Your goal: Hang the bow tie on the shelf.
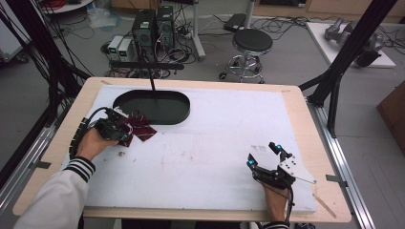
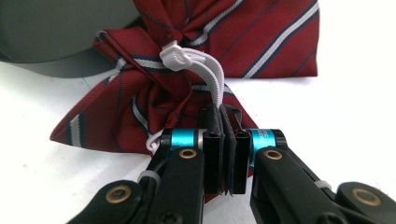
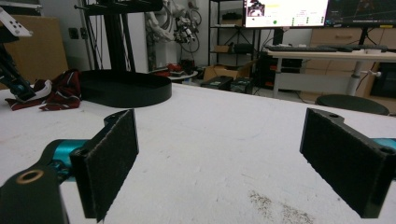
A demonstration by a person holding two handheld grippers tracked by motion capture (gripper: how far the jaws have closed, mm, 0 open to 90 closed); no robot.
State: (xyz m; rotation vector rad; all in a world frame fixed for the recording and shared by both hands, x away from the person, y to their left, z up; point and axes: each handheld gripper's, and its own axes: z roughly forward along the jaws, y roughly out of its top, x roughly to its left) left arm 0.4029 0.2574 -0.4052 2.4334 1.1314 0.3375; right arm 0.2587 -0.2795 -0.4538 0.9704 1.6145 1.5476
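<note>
A dark red striped bow tie (image 1: 139,128) lies on the white mat just in front of the black oval tray (image 1: 157,110), at the left. My left gripper (image 1: 125,130) is on its near side. In the left gripper view the jaws (image 2: 226,116) are pressed together on the tie's white strap (image 2: 208,70) and a fold of the red cloth (image 2: 261,37). My right gripper (image 1: 262,153) rests low at the mat's front right, jaws wide open. Its pads (image 3: 109,163) have nothing between them. Far off in the right gripper view lie the tie (image 3: 60,91) and the tray (image 3: 126,88).
A thin black pole (image 1: 153,81) with a crossbar rises behind the tray. The white mat (image 1: 210,143) covers most of the wooden table. A stool (image 1: 252,43), computer cases and cables stand on the floor beyond the far edge.
</note>
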